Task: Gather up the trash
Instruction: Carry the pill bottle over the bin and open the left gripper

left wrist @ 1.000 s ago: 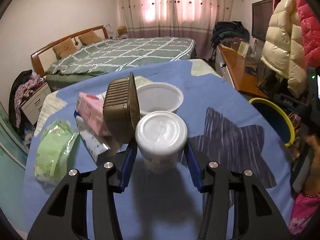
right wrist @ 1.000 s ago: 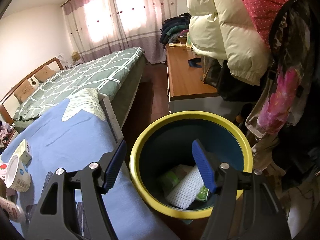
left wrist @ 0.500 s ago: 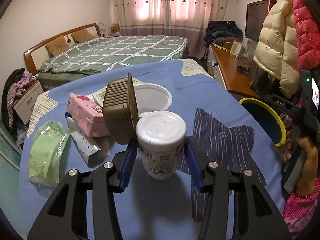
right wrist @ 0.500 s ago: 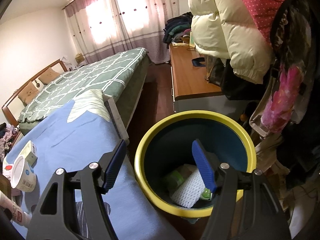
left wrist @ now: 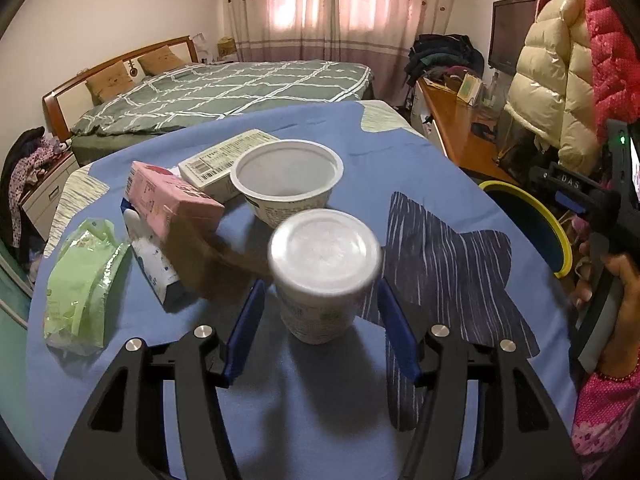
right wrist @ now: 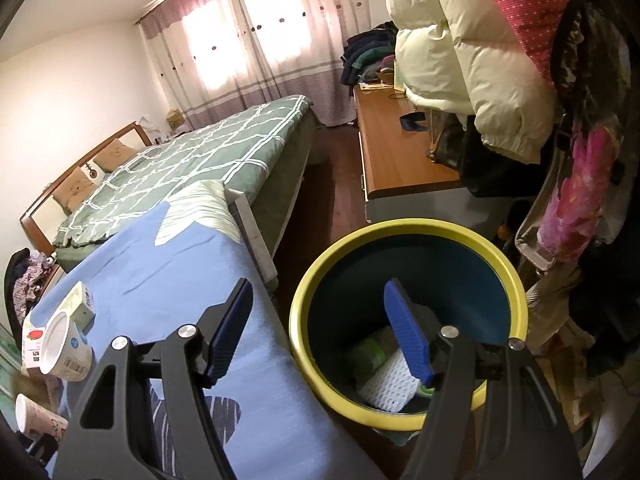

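While the left hand-held gripper point(left wrist: 320, 308) opens around the cup point(left wrist: 323, 270), cartons point(left wrist: 176, 200) crowd beside.

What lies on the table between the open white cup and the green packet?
In the left wrist view, a pink carton and a white and blue pack under it lie between the open white cup and the green packet.

Left wrist view close over blue table point(left wrist: 400, 168), right over bin point(right wrist: 400, 228), both facing bed point(left wrist: 240, 88).
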Demonstrator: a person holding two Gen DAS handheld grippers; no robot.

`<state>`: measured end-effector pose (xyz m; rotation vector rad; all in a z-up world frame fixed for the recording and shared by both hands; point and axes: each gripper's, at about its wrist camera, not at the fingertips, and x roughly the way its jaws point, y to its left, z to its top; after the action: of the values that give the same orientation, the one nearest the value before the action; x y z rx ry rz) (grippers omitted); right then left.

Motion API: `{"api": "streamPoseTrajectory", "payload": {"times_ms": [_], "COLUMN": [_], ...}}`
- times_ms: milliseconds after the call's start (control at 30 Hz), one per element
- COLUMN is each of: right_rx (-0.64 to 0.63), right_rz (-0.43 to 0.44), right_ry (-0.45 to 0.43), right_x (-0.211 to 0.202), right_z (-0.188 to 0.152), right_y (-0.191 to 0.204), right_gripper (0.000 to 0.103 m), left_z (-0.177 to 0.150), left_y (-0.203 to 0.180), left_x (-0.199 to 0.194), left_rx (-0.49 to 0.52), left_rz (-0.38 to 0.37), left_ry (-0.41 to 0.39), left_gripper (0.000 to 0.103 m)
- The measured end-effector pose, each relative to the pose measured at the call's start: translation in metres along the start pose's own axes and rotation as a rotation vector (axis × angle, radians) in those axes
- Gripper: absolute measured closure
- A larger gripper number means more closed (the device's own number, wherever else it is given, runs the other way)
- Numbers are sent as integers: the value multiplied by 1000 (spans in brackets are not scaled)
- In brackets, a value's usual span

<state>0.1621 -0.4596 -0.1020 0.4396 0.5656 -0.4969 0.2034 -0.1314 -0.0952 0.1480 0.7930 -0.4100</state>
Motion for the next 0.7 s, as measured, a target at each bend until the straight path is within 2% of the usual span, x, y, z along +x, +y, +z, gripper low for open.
{"api": "streamPoseTrajectory", "payload": {"times_ms": [100,200,433,700], "right_rx": [3,5,-26,-43], "right_rz": [4,6,31,-15], "right_ry": [1,-4,-17,-25], "right_x": [0,-1,-17,-33], "right_z": [0,1,0,4], "right_y": [-1,-3,-4,-44], "right_gripper": [38,38,38,38], "left_z": [0,1,12,38], "left_y": [-1,-1,-19,-70], "left_x": [2,-3,-13,-7], "left_rx": [-8,-15,32,105], "left_rz": [-7,-10,-8,-91], "left_ry": [6,-19,-55,-72], "left_gripper": [45,55,55,55]}}
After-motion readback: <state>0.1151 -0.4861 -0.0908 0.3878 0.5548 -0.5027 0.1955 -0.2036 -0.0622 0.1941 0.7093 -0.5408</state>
